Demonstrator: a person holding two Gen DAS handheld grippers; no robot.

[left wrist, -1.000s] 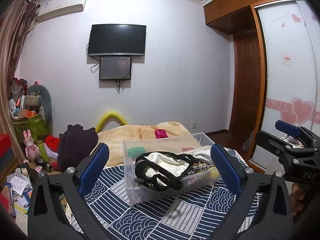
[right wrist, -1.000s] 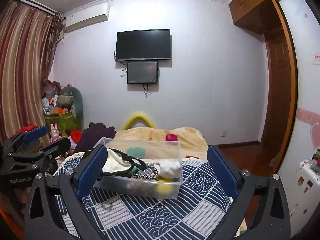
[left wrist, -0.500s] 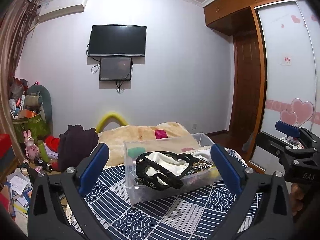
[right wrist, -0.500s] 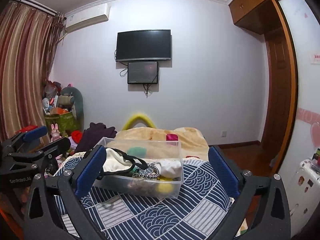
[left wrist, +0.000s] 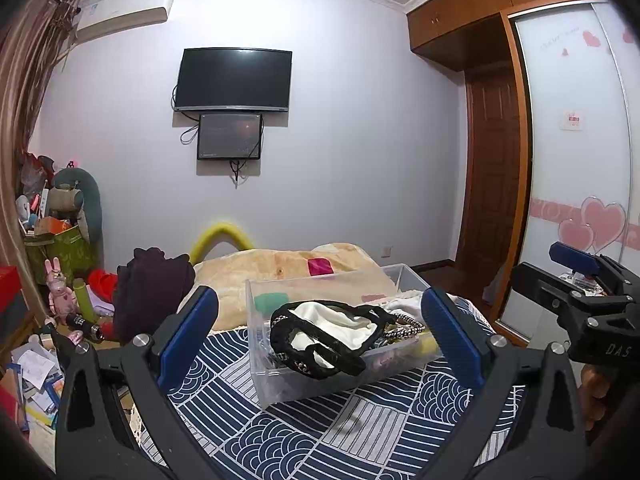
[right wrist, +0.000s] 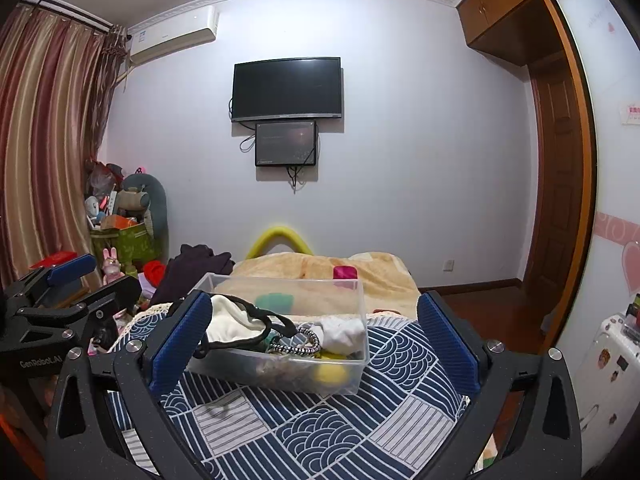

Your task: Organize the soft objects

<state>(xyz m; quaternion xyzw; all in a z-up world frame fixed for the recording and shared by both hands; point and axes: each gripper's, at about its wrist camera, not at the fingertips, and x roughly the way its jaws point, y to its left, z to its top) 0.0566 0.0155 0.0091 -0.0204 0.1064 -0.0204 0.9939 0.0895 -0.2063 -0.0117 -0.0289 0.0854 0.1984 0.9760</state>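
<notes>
Both grippers hang above the bed with jaws spread wide and nothing between them: the left gripper (left wrist: 320, 320) and the right gripper (right wrist: 314, 324) each frame the clear plastic storage bin (left wrist: 280, 376). That bin rests on the navy and white patterned quilt (right wrist: 320, 432). A white garment with black lace trim (left wrist: 324, 330) drapes over the bin's near rim, beside what looks like a beaded strap (right wrist: 298, 344).
</notes>
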